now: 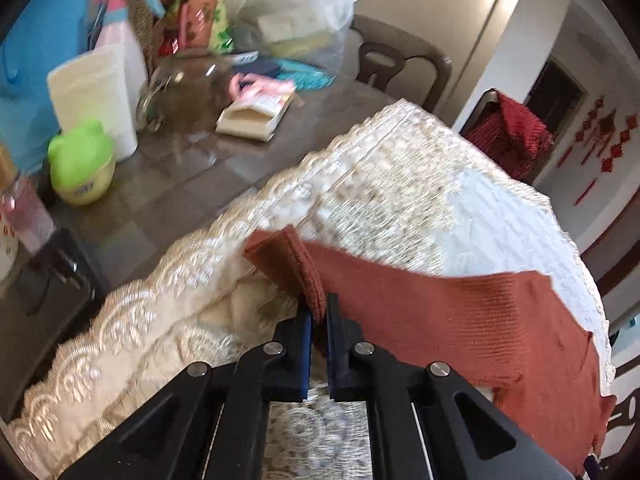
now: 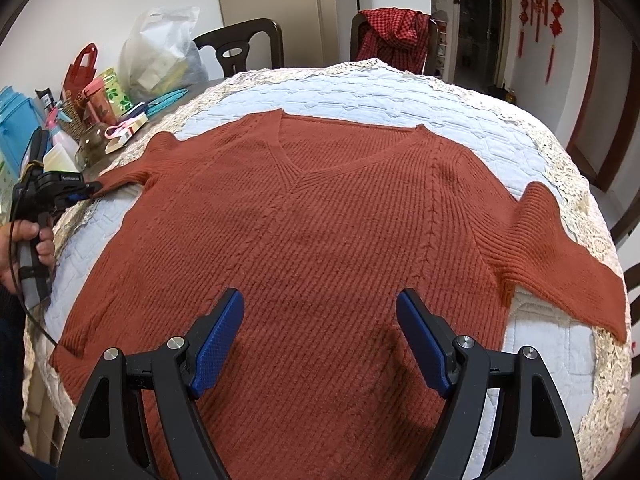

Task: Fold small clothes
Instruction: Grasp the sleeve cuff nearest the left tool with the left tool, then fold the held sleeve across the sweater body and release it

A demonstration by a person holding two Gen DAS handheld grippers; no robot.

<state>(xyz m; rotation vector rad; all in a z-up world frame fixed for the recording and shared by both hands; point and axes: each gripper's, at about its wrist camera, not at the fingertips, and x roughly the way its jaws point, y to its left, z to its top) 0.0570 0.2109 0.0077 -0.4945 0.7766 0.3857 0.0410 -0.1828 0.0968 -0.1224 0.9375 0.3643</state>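
A rust-orange knitted V-neck sweater (image 2: 320,216) lies spread flat, front up, on a white quilted cloth (image 2: 360,92) with lace edging. My left gripper (image 1: 319,312) is shut on the cuff of the sweater's left sleeve (image 1: 296,268), lifted slightly at the table's left side; it also shows in the right wrist view (image 2: 94,189). My right gripper (image 2: 320,320) is open and empty, hovering over the lower middle of the sweater body. The right sleeve (image 2: 560,256) lies stretched out toward the table's right edge.
Clutter fills the table's left part: a glass jar (image 1: 188,84), a green frog-shaped tub (image 1: 82,164), a white roll (image 1: 96,96), a spray bottle (image 1: 120,28), bags and boxes. Two chairs (image 2: 244,44) stand behind the table, one draped with a red checked cloth (image 2: 396,32).
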